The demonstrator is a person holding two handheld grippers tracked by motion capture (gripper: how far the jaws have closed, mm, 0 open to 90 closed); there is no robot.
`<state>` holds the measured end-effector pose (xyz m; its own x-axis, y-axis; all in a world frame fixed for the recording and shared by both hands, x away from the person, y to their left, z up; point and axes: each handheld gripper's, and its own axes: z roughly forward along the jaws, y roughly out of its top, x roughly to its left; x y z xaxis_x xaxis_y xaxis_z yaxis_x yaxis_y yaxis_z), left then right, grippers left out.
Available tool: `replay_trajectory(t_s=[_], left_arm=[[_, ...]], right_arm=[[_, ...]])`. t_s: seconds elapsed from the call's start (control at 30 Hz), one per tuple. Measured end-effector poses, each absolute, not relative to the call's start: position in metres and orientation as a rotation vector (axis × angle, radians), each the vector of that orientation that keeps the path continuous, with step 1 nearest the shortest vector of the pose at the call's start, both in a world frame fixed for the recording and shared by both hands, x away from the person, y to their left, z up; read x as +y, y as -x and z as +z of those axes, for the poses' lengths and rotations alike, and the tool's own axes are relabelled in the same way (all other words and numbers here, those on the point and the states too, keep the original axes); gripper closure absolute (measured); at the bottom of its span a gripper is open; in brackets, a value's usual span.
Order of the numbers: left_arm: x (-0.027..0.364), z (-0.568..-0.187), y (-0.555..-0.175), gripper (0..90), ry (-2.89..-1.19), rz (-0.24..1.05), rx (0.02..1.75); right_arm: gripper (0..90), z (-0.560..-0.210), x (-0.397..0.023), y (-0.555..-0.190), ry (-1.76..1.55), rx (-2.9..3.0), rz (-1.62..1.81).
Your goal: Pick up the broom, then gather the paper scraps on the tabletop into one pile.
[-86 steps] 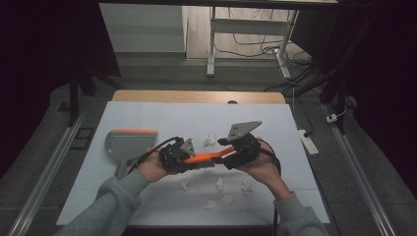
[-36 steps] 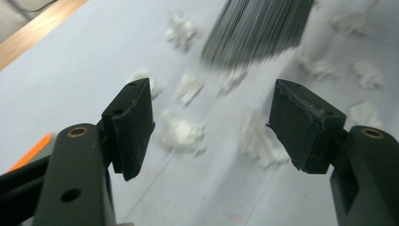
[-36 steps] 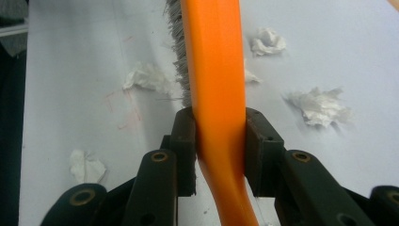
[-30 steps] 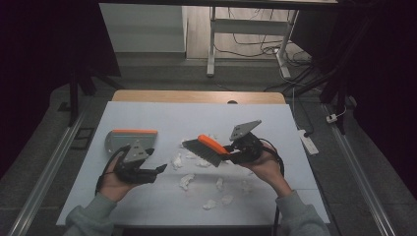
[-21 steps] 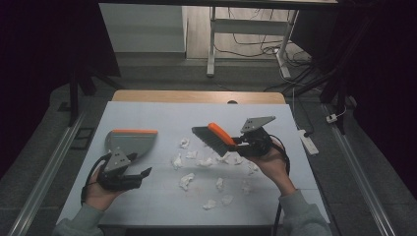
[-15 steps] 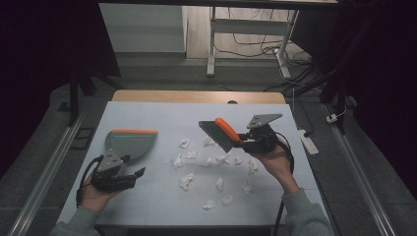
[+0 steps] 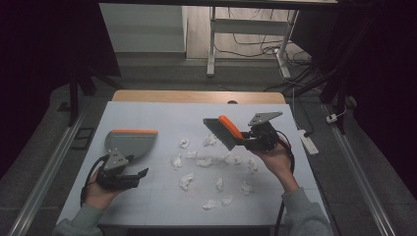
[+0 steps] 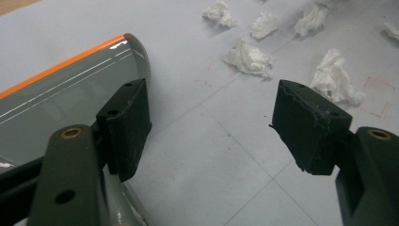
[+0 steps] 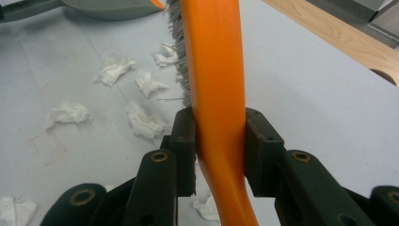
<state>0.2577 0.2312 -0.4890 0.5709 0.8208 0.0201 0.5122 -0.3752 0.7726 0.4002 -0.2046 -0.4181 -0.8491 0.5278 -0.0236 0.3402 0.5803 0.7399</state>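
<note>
1. Your right gripper is clamped on the orange brush, held above the paper scraps
2. Your left gripper has its jaws wide with nothing between them, just beside the grey dustpan, left of the scraps

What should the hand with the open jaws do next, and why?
Probably slide the left gripper sideways onto the dustpan handle and close. Its jaws stand open with nothing between them, the dustpan right beside one jaw. The right gripper already clamps the brush above the paper scraps, so sweeping needs the pan held.
</note>
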Motion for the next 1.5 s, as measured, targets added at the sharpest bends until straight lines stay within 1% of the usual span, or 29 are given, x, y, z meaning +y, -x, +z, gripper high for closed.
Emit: replay_trajectory(t_s=[0.23,0.4,0.6,0.83,1.03,1.2,1.5], left_arm=[[0.233,-0.489,-0.258,28.7,-2.05,0.523,1.061],[0.23,-0.49,-0.263,28.1,-2.06,0.509,1.057],[0.229,-0.491,-0.265,27.5,-2.069,0.502,1.051],[0.231,-0.49,-0.263,27.8,-2.05,0.519,1.055],[0.23,-0.492,-0.265,27.4,-2.068,0.508,1.054],[0.231,-0.492,-0.264,27.4,-2.062,0.507,1.055],[0.23,-0.492,-0.265,27.4,-2.067,0.496,1.051]], right_arm=[[68.3,-0.421,-0.204,-0.414,-0.751,2.57,1.1],[68.4,-0.423,-0.197,-0.438,-0.769,2.576,1.063],[68.5,-0.421,-0.179,-0.473,-0.776,2.588,0.85],[68.5,-0.437,-0.146,-0.503,-0.694,2.654,0.547],[68.6,-0.448,-0.126,-0.509,-0.616,2.691,0.435],[68.6,-0.45,-0.123,-0.506,-0.593,2.742,0.434],[70.0,-0.45,-0.123,-0.471,-0.472,2.855,0.437]])
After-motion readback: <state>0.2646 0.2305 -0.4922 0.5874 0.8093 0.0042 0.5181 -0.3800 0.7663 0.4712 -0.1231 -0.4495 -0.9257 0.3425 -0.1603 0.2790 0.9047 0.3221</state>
